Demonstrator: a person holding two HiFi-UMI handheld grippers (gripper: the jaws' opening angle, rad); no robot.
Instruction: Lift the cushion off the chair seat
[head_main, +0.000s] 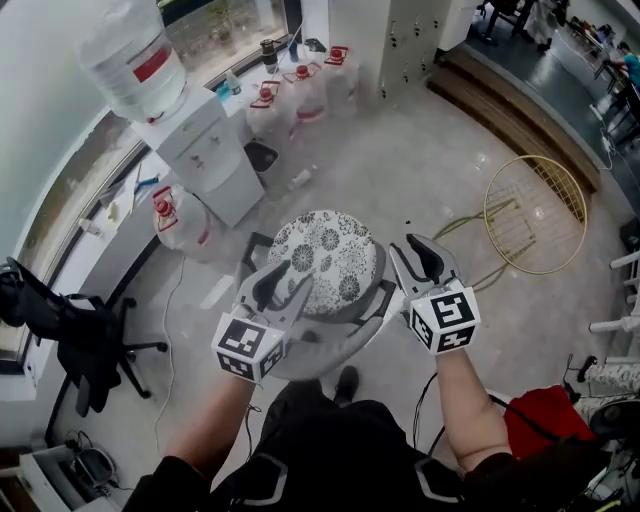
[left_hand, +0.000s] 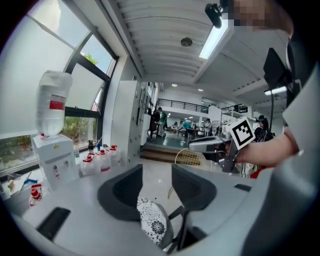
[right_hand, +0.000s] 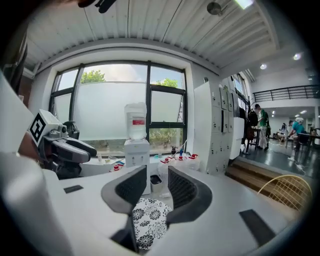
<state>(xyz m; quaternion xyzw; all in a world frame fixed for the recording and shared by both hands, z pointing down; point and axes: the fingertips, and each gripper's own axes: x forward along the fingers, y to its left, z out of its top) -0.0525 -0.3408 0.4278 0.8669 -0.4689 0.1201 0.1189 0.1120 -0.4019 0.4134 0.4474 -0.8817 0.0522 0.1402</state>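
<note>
Round floral cushion (head_main: 325, 262) lying on the chair seat (head_main: 335, 352), flanked by left gripper (head_main: 281, 284) and right gripper (head_main: 421, 255), both with jaws apart and empty; probably light, soft and floppy, best pinched at opposite rims.

A water dispenser (head_main: 208, 152) stands beside spare jugs (head_main: 303, 98).

The head view looks steeply down from above the person onto the round black-and-white floral cushion (head_main: 325, 262), close below. The camera on the left hand-held gripper (head_main: 285, 285) looks almost level along its jaws across the room. The one on the right hand-held gripper (head_main: 420, 252) faces the windows (right_hand: 120, 107). All three views share the cushion and the white water dispenser (head_main: 205, 150), and each gripper view catches the other gripper.
</note>
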